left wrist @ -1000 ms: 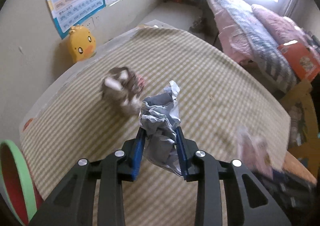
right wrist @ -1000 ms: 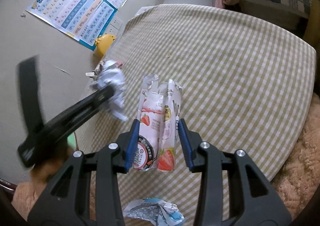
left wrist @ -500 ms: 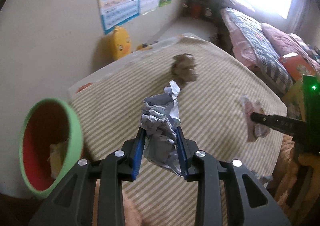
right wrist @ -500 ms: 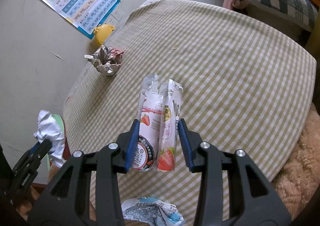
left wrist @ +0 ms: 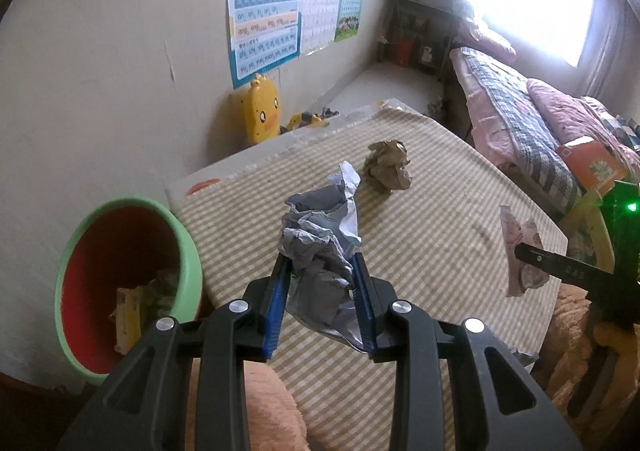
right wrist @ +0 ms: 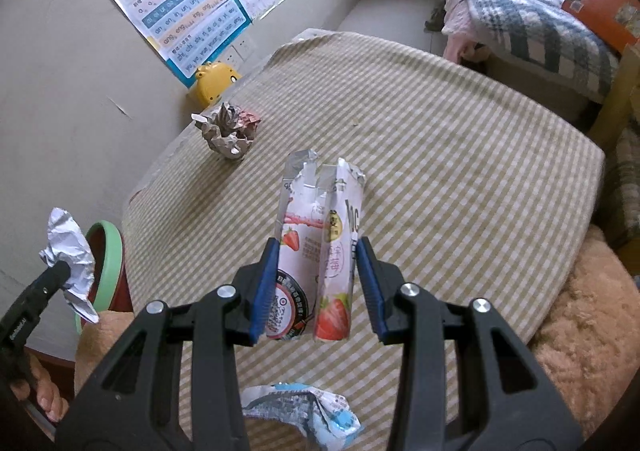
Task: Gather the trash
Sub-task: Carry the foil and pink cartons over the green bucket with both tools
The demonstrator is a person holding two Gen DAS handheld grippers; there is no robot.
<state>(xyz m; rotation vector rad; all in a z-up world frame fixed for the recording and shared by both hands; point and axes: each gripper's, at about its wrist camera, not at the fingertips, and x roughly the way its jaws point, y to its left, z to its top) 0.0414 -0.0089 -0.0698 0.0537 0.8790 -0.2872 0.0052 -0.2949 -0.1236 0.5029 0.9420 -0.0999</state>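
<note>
My left gripper (left wrist: 319,275) is shut on a crumpled grey-white paper (left wrist: 320,239), held above the table's near left corner. The paper also shows in the right wrist view (right wrist: 68,251), beside the green-rimmed red trash bin (left wrist: 120,279). The bin holds some wrappers. My right gripper (right wrist: 318,263) is shut on a pink strawberry milk carton (right wrist: 320,247), held above the checked table (right wrist: 460,155). A crumpled brown wrapper (right wrist: 228,131) lies at the table's far left, and a crumpled blue-white wrapper (right wrist: 300,407) lies at the near edge.
A yellow duck toy (left wrist: 262,113) stands against the wall behind the table. Posters (left wrist: 264,3) hang on the wall. A bed (left wrist: 540,123) with a plaid quilt is at the right. A plush brown cushion (right wrist: 580,331) is by the table's near edge.
My left gripper has swung left with the paper, away from over the table toward the bin, which has come into view. My right gripper has held almost still with the carton.
</note>
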